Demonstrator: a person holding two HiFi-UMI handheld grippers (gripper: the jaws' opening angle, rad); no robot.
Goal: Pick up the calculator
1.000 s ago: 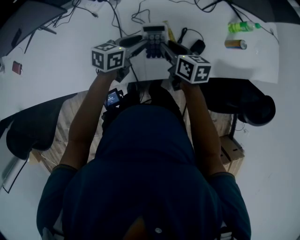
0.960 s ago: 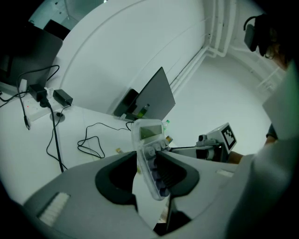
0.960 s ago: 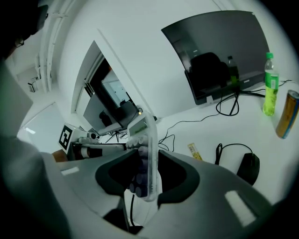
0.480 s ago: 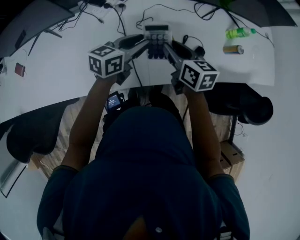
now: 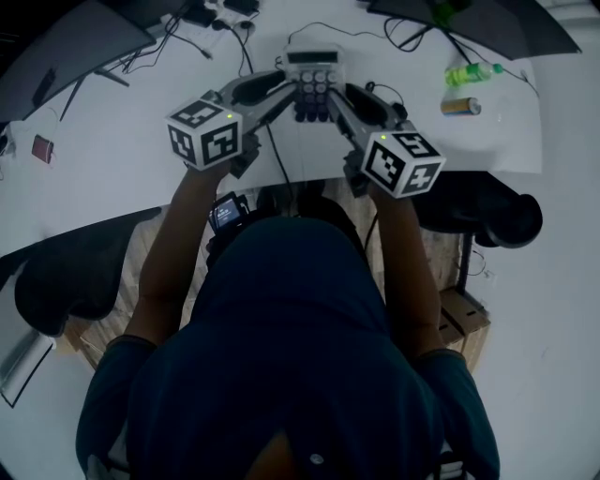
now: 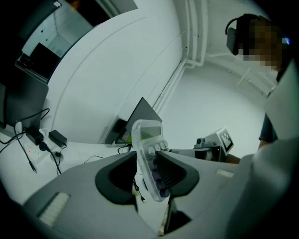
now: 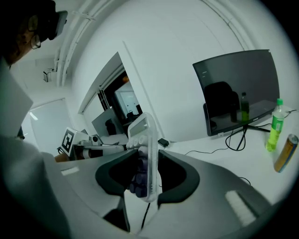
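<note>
The calculator (image 5: 313,79) is a clear-cased slab with a grey display and rows of pale and dark round keys. It hangs in the air above the white desk (image 5: 112,141), held from both sides. My left gripper (image 5: 292,94) is shut on its left edge, and in the left gripper view the calculator (image 6: 150,154) stands tilted between the jaws. My right gripper (image 5: 330,96) is shut on its right edge; the right gripper view shows the calculator (image 7: 144,154) edge-on between the pads.
A green bottle (image 5: 472,72) and a can (image 5: 461,106) lie at the desk's right. Cables and adapters (image 5: 225,14) run along the back, with monitors (image 7: 238,91) behind. Black chairs (image 5: 487,211) stand below the desk edge.
Both grippers have risen together with the calculator between them, lifting it off the desk and carrying it slightly away from me.
</note>
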